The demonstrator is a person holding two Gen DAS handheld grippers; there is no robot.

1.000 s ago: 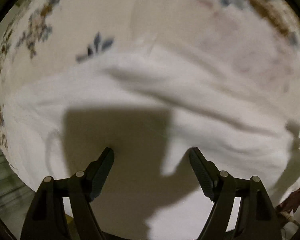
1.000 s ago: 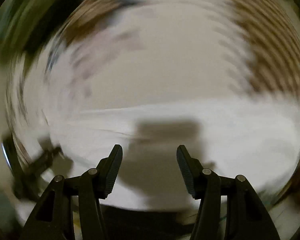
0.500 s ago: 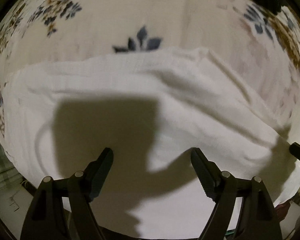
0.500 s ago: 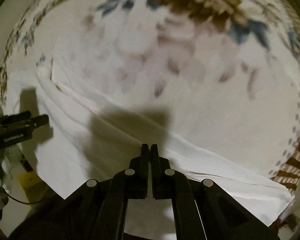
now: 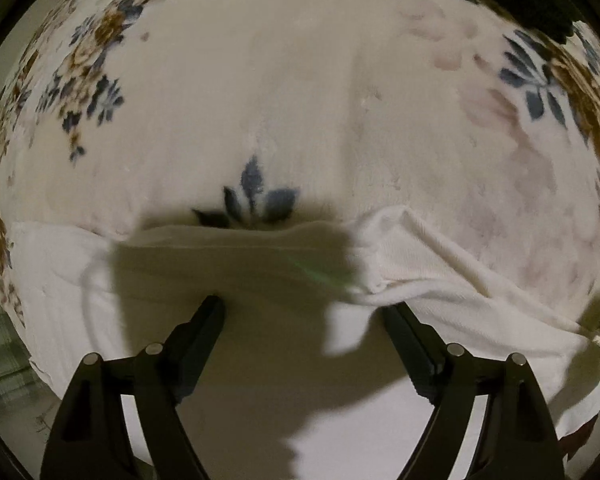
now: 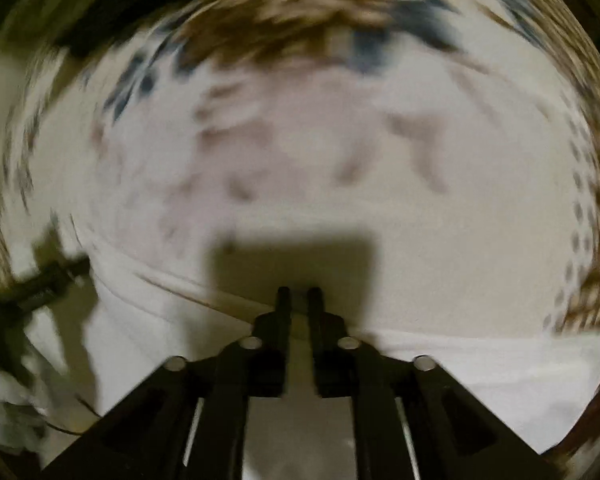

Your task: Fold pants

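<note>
Lying along the near edge of a floral blanket [image 5: 300, 92], the white pants [image 5: 440, 264] spread flat, one rumpled fold rising toward the right. The left gripper [image 5: 302, 308] hovered over the cloth with its jaws spread wide, holding nothing, its shadow dark across the fabric. In the heavily blurred right wrist view, the right gripper [image 6: 299, 294] had its fingers drawn nearly together at the far edge of the pants [image 6: 480, 360]; whether cloth sat pinched between them could not be told. The blanket [image 6: 340, 160] filled the background
</note>
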